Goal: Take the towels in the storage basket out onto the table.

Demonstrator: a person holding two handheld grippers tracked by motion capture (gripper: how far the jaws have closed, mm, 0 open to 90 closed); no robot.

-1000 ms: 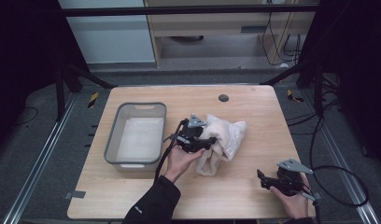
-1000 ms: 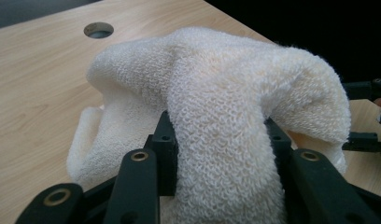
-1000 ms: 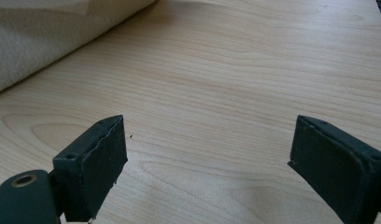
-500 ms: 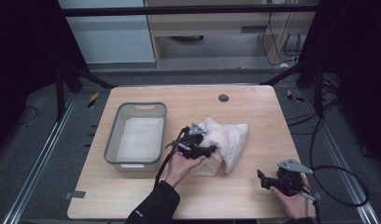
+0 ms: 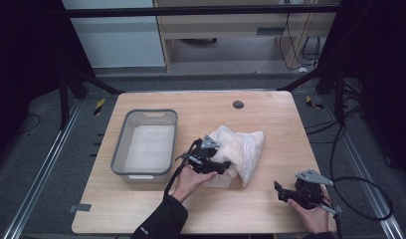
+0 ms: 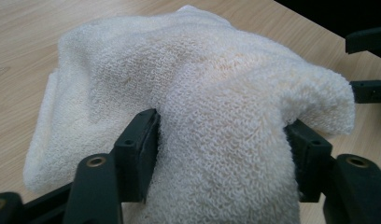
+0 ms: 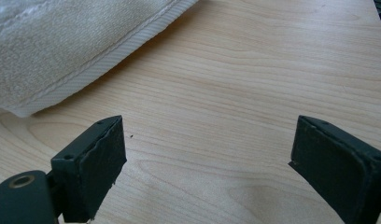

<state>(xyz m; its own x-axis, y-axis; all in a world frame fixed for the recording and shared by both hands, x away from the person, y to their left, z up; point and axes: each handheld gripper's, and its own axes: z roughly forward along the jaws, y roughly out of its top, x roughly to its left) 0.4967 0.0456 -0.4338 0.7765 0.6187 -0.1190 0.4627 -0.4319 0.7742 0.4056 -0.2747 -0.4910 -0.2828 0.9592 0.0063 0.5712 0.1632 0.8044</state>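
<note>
The light wooden table (image 5: 141,209) carries a grey rectangular plastic bin (image 5: 120,149) toward its left edge and a crumpled white terry towel (image 5: 243,144) at its middle, just beside the bin, long axis running left to right. The left gripper (image 5: 218,167) sits at the towel's near-left end, jaws spread wide around a raised fold of cloth (image 6: 226,140). The right gripper (image 5: 280,191), jaws parted and empty, rests near the table's front right corner, the towel's hemmed edge (image 7: 109,56) ahead to its left; the left gripper is nearer.

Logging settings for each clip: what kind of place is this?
Probably a lab recording station: a light wooden table framed by black metal struts, loose black cables on grey floor.
</note>
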